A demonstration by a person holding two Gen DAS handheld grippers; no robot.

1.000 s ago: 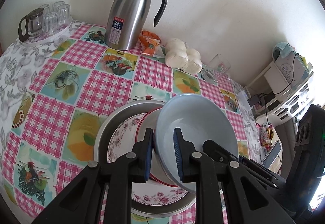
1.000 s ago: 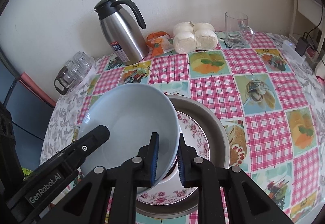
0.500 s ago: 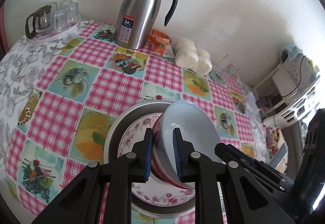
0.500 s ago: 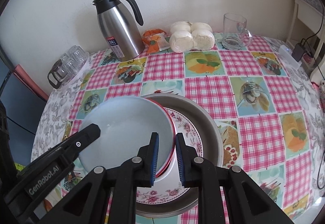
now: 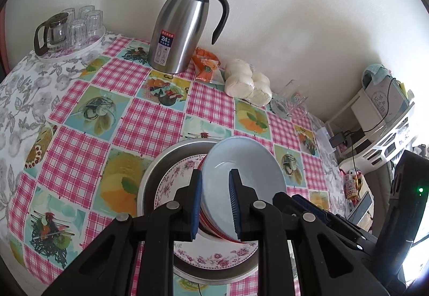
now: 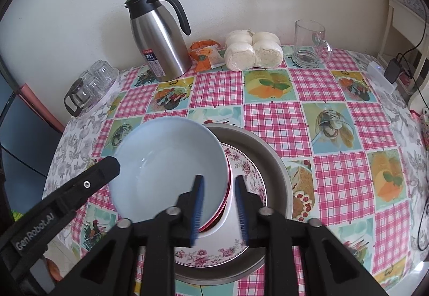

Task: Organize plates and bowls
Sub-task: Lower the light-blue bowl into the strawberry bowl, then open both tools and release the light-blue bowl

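Two grippers are straddling opposite rims of the pale blue bowl (image 6: 166, 170), which is nesting in a red-rimmed bowl (image 6: 228, 188) on the floral plate (image 6: 246, 170) inside the metal basin (image 6: 270, 159) at the worktop's (image 6: 270, 119) near edge. Left gripper (image 5: 214, 202) and right gripper (image 6: 218, 208) are both opening, jaws apart, pads off the rim.

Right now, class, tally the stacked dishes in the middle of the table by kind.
Metal basin: 1
Floral plate: 1
Bowls: 2, the light blue bowl nested in the red-rimmed bowl
Total: 4
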